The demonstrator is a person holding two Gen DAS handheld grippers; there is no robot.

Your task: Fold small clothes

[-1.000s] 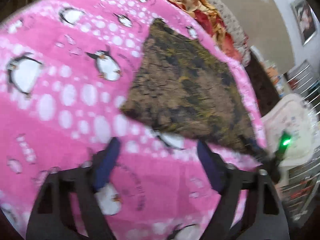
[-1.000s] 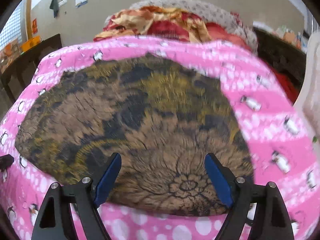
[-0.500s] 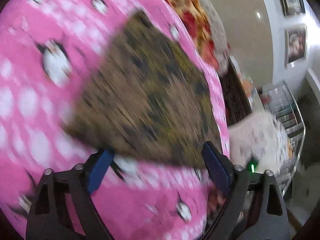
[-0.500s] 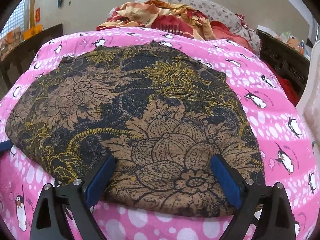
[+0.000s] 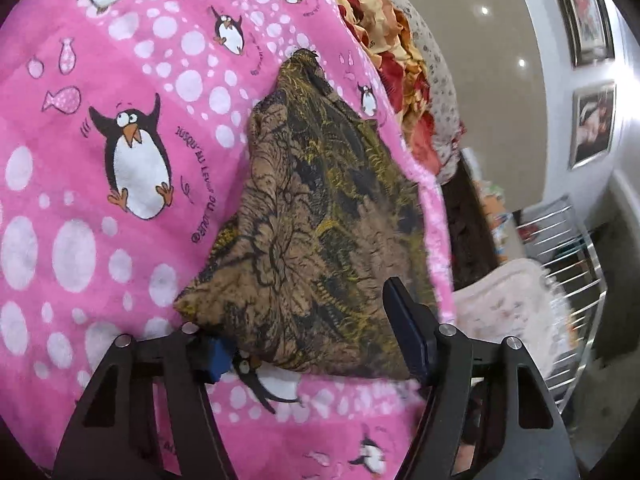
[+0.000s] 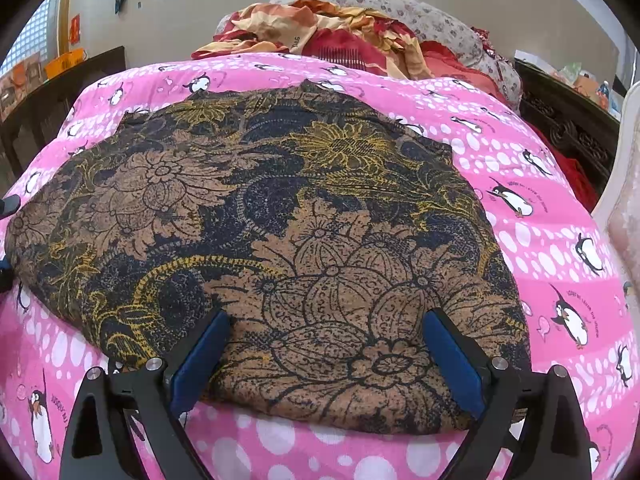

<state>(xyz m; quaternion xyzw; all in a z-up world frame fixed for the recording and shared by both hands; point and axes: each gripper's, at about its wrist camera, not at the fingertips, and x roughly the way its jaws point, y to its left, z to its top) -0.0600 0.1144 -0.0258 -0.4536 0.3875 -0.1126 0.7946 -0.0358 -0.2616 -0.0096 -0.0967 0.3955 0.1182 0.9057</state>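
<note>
i see both my left gripper [image 5: 308,344] and right gripper [image 6: 324,354] spread wide, gripping nothing, at the near edge of the floral cloth [image 6: 280,240] on the pink blanket [image 6: 540,184].

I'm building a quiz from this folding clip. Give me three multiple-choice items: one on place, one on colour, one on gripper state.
1. Where does the garment lie?
A. on the pink blanket
B. on a bare floor
C. in a basket

2. What colours is the garment?
A. plain white
B. brown, black and yellow
C. red and green

3. How does the right gripper stand?
A. shut on the garment
B. out of view
C. open, over the near edge

Answers: 1 A, penguin blanket shows all around it; 2 B, floral print shows these; 3 C, wide gap between its blue pads.
</note>
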